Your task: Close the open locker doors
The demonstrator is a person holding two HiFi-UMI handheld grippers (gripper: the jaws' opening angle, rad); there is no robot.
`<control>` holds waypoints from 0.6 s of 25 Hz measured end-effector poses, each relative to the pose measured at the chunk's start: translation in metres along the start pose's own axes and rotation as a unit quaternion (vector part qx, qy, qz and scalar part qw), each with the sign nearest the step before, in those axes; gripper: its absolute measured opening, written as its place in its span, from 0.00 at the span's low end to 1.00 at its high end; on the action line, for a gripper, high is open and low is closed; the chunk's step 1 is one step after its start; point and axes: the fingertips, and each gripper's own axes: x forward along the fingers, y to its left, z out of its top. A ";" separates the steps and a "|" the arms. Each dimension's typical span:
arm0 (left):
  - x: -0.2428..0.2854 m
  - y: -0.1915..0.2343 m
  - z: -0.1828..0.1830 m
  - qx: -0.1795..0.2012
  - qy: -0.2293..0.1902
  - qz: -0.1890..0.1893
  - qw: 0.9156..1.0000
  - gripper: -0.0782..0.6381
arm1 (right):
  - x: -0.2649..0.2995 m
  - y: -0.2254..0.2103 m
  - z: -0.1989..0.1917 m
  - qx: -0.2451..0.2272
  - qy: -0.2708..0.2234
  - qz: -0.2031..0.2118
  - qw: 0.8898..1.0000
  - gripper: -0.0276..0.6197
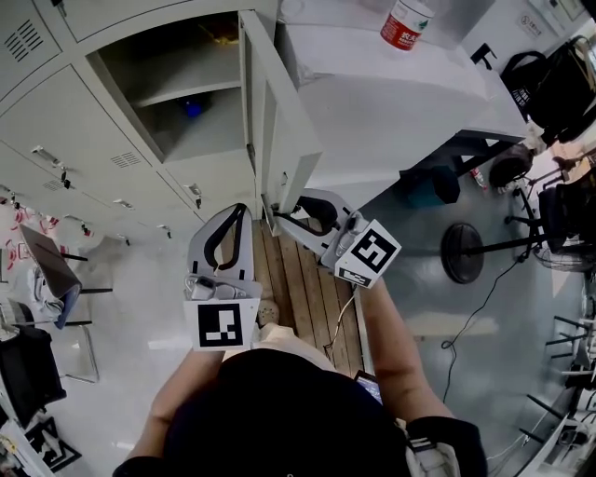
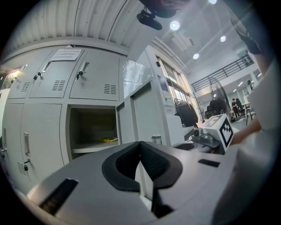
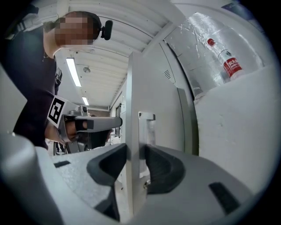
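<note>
- locker door stands open, swung out about square to the locker front. long axis upright. hinged at the right side of its compartment, free edge pointing out at the person. in the head view it runs from upper centre down to mid frame.
- right hand-held gripper points level and is clenched on the door's free edge: one pad on each face, edge-on metal between them, a small latch plate just above the right pad.
- left hand-held gripper has its jaws closed together and holds nothing. it sits just left of the door, near it but apart, aimed at the locker front.
- open compartment in the upper centre of the head view has one shelf. a small yellow thing lies on the shelf, too small to name.
- neighbouring lockers to the left are shut, pale grey, with vents and small handles.
- a table with a white top sits right of the door, with a red-labelled bottle upright on it.
- floor: a strip of wooden planks under the hand-held grippers, pale floor to the left.
- room: a stand fan at right, dark chairs at the far right edge, strip lights on the ceiling.
</note>
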 end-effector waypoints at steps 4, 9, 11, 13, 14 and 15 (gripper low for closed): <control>-0.009 0.012 -0.001 0.008 0.001 0.005 1.000 0.11 | 0.012 0.009 0.001 0.003 -0.008 -0.007 1.000 0.26; -0.019 0.029 -0.007 -0.006 0.003 0.013 1.000 0.11 | 0.026 0.018 0.000 0.003 -0.012 -0.021 1.000 0.25; -0.023 0.036 -0.009 -0.008 0.002 0.015 1.000 0.11 | 0.033 0.022 0.000 0.004 -0.013 -0.024 1.000 0.25; -0.026 0.042 -0.012 -0.007 0.005 0.015 1.000 0.11 | 0.040 0.026 0.000 0.005 -0.015 -0.029 0.999 0.25; -0.027 0.046 -0.013 -0.008 0.006 0.014 1.000 0.11 | 0.044 0.028 0.001 0.006 -0.017 -0.032 0.999 0.25; -0.028 0.049 -0.014 -0.012 0.006 0.015 1.000 0.11 | 0.048 0.029 0.001 0.006 -0.018 -0.035 0.999 0.25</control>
